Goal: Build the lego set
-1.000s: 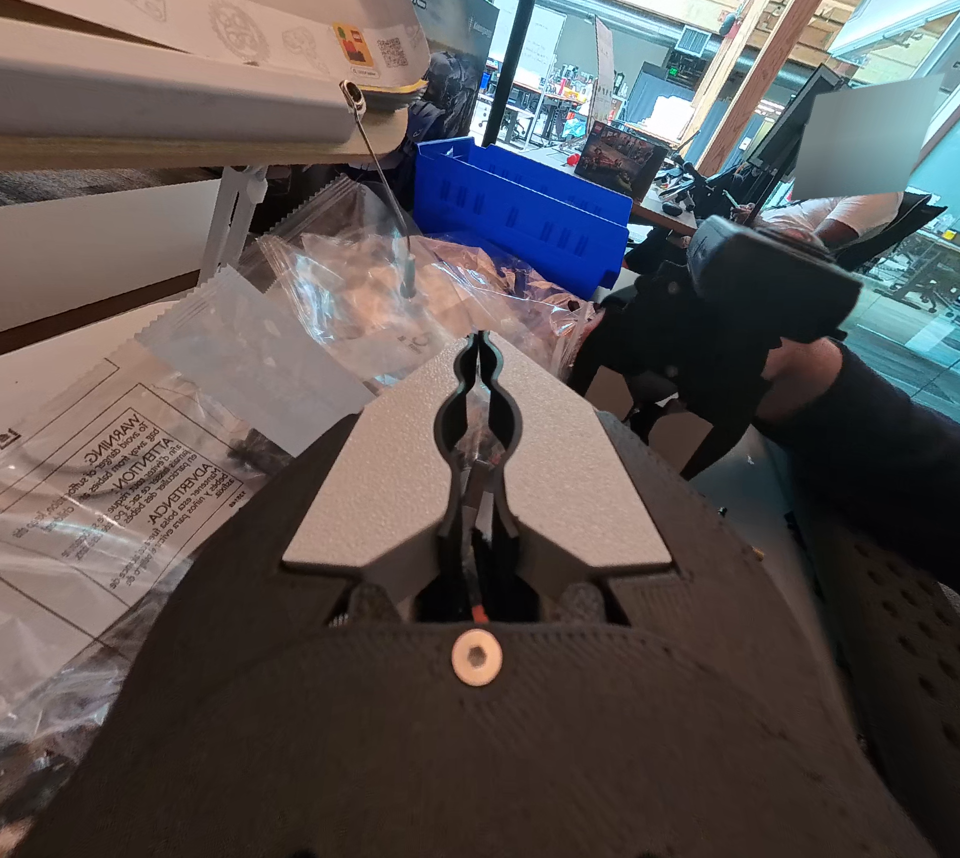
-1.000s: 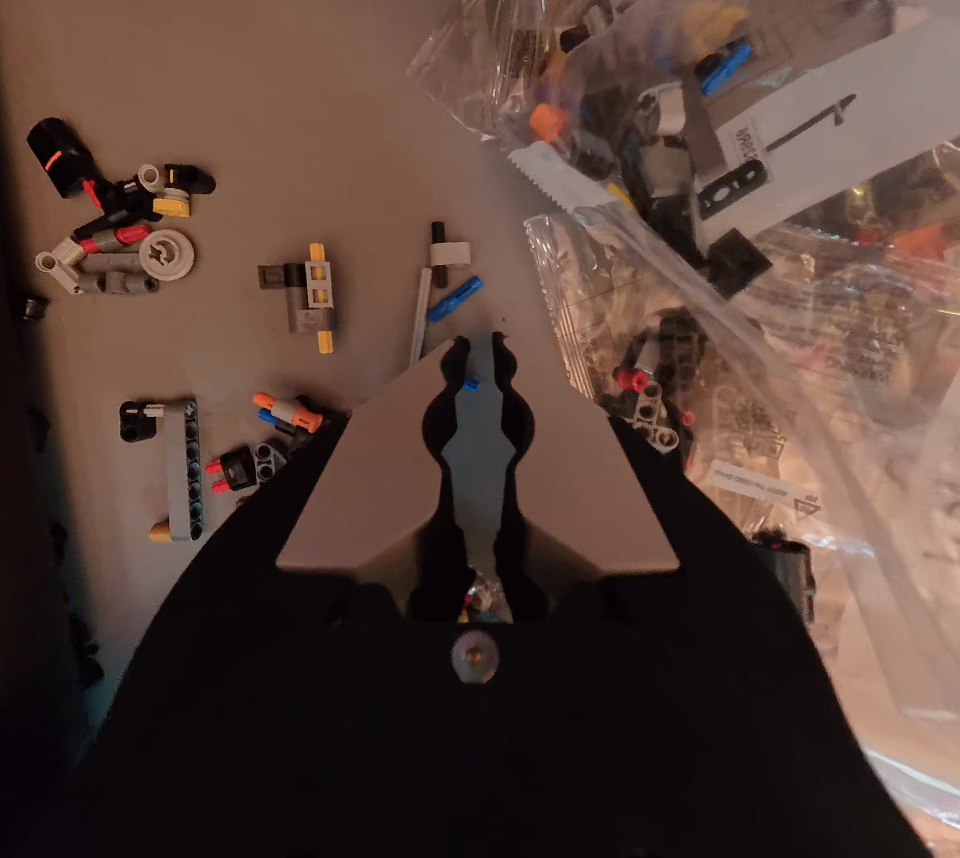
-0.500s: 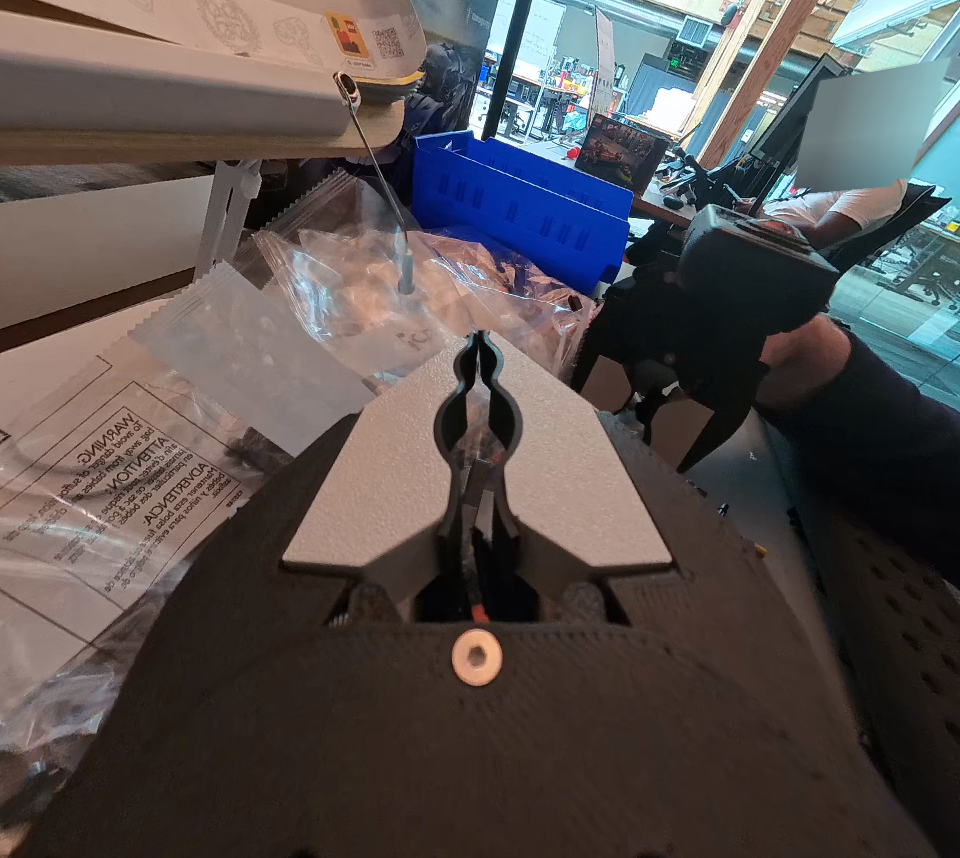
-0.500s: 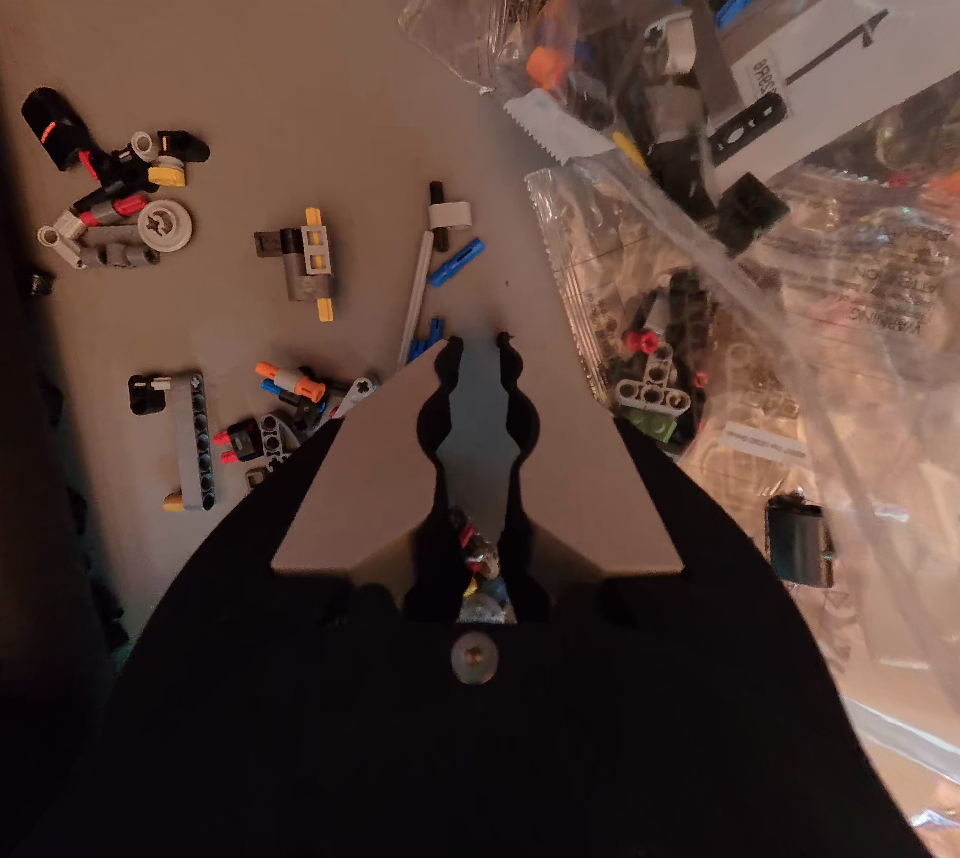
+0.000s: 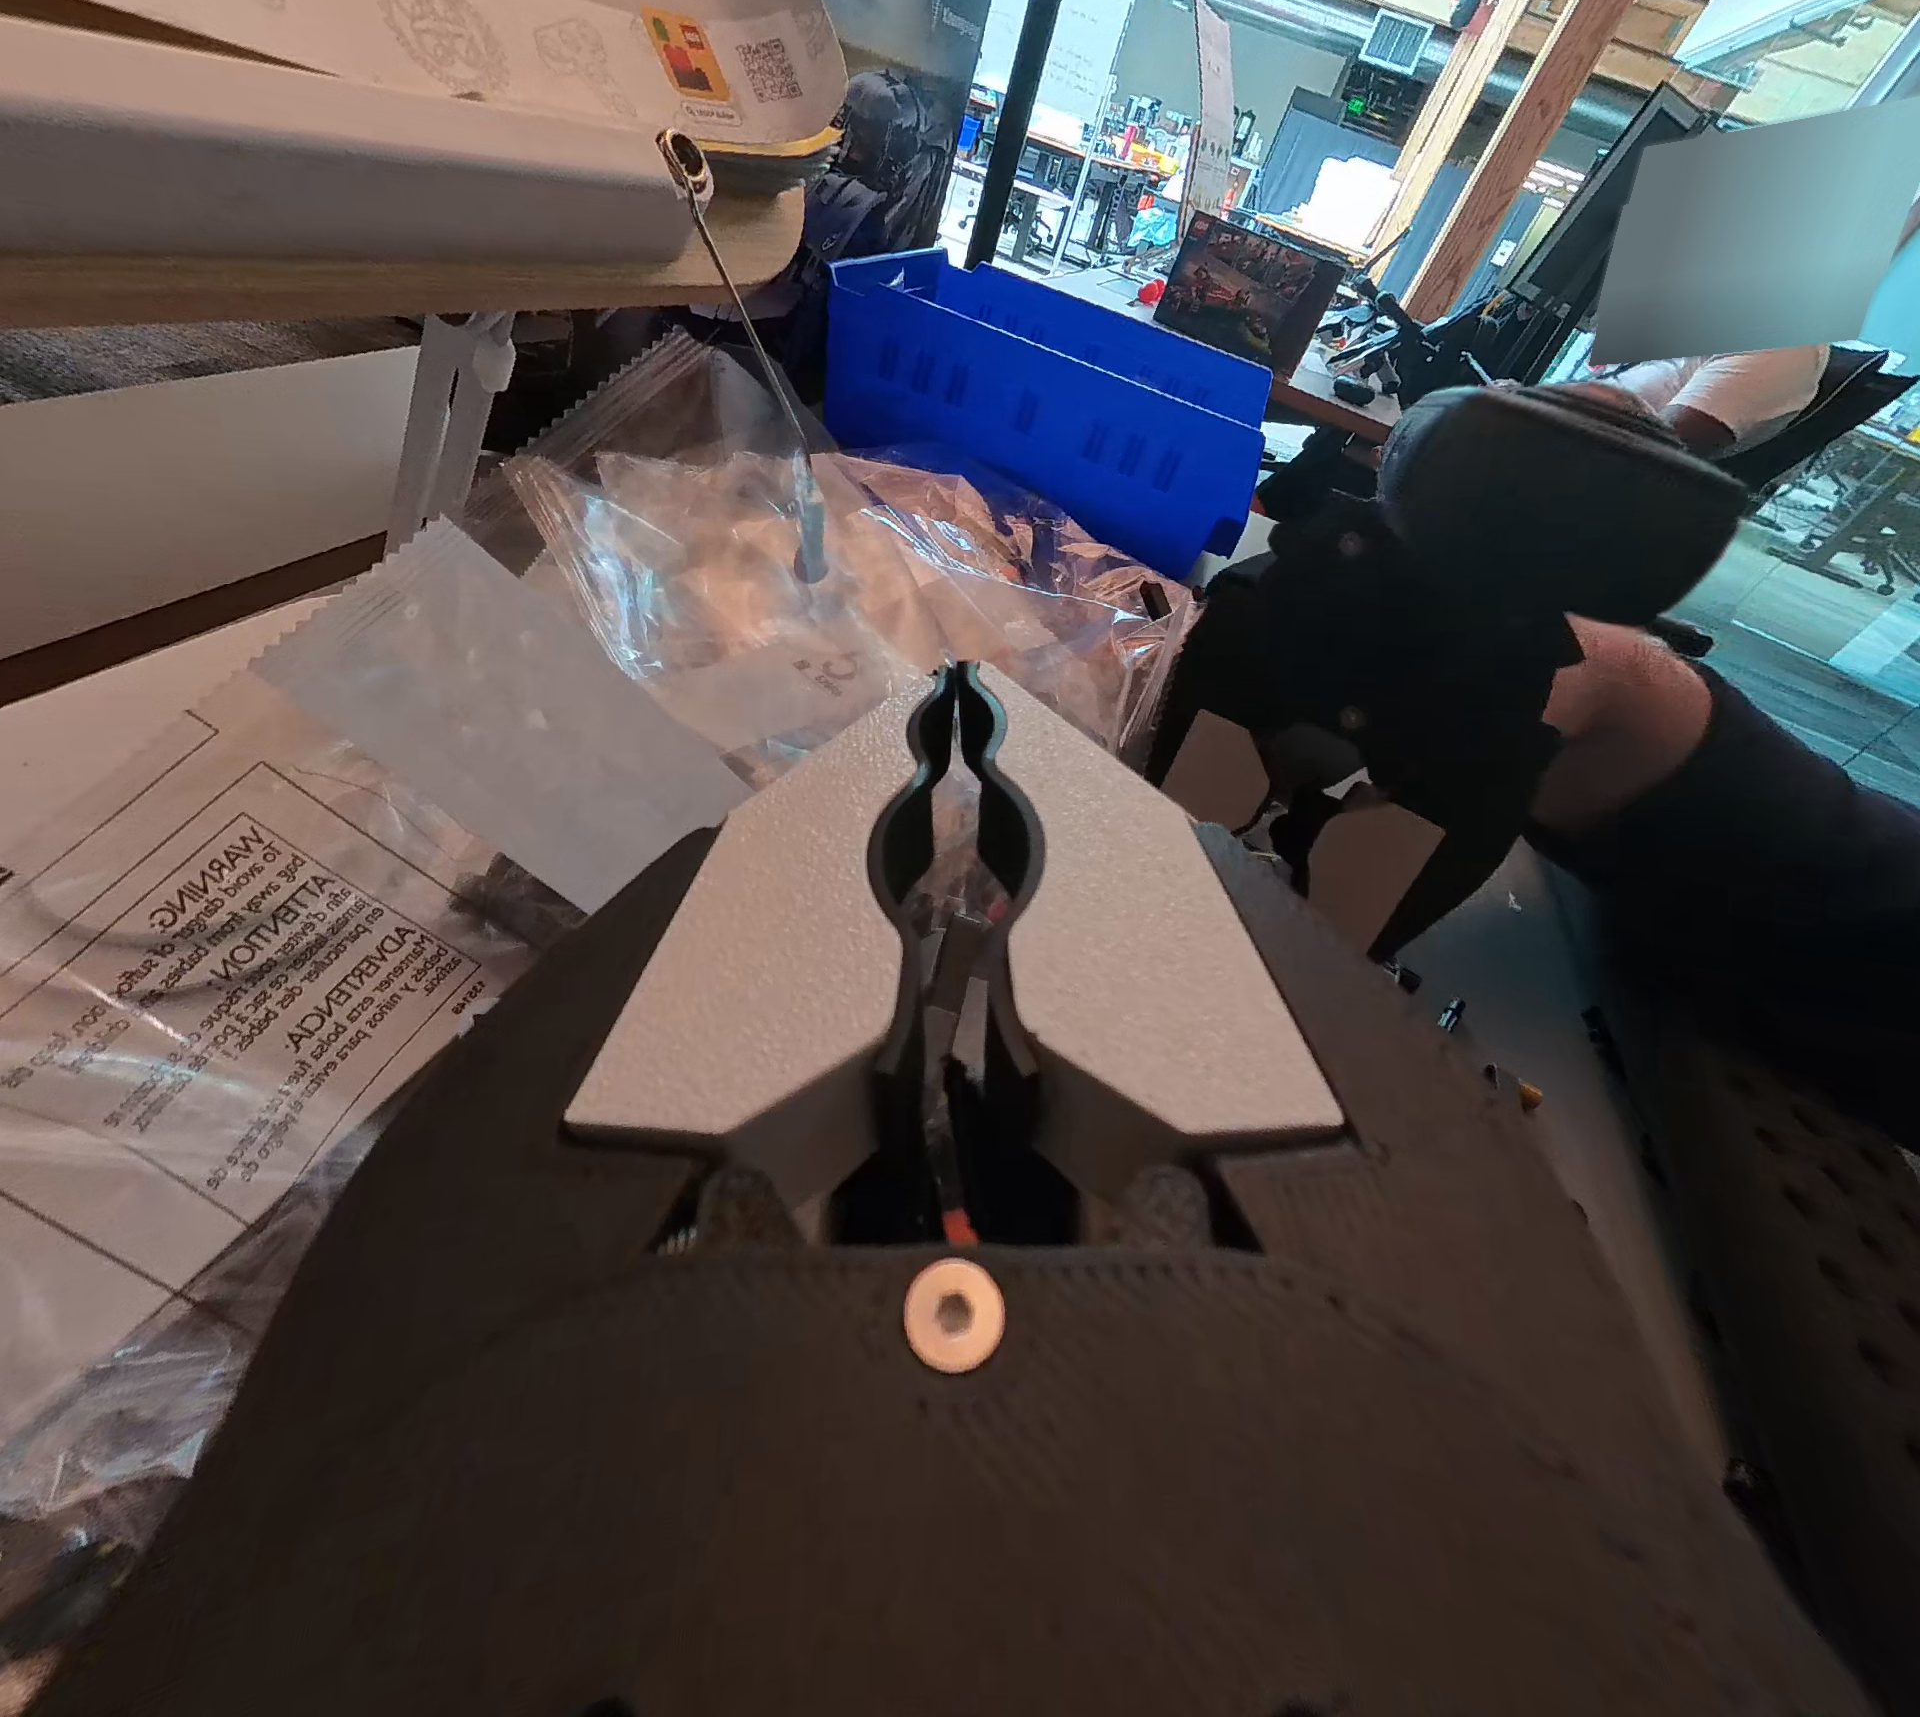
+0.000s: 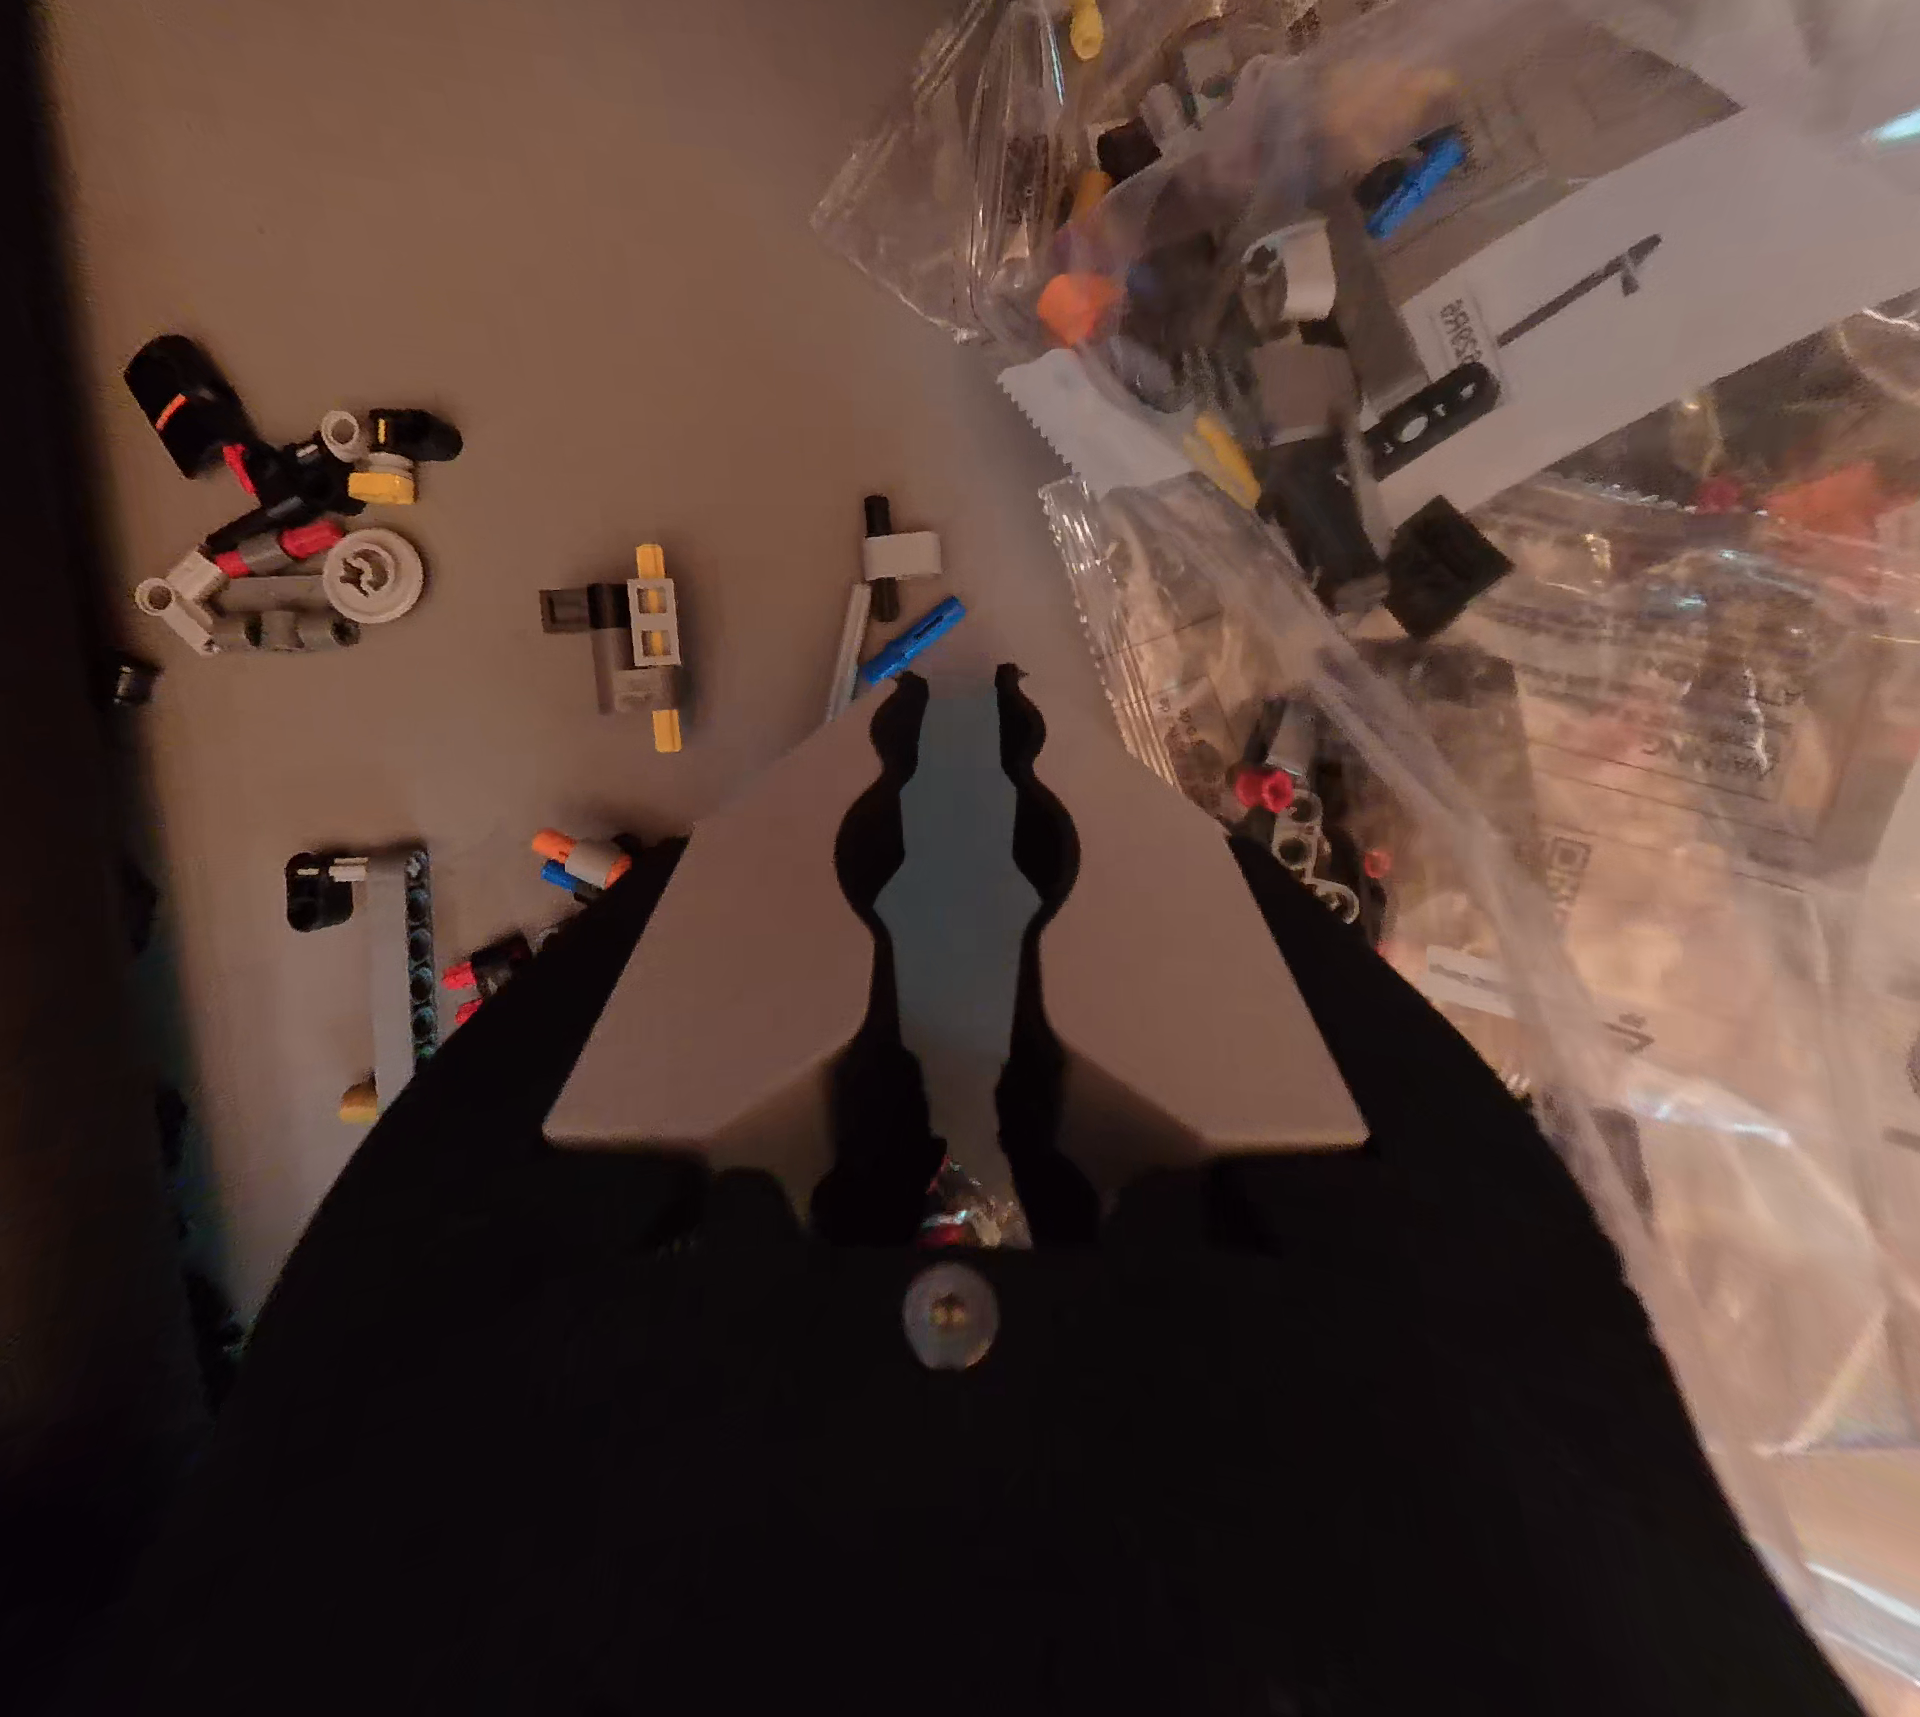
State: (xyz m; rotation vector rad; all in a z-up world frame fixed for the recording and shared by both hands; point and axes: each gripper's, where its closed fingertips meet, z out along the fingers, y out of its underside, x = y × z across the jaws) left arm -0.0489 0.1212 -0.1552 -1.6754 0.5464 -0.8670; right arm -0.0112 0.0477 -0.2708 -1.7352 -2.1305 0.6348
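With our right gripper point(image 6: 956, 680) parted and empty, left gripper point(image 5: 958, 680) closed, we risk nudging the blue pin point(image 6: 914, 639) away.

Two wrist cameras, one looking out level, one looking straight down.

The left wrist view sits low and close behind its own gripper point(image 5: 958, 680), facing level across a heap of clear plastic bags point(image 5: 665, 628) toward a blue bin point(image 5: 1049, 410) and the far workshop; the other gripper point(image 5: 1455, 628) shows to the right. The right wrist view looks down from above over its gripper point(image 6: 958, 680) onto the grey tabletop point(image 6: 520, 161), loose lego pieces point(image 6: 644, 628) to the left. Both views share the bag pile.
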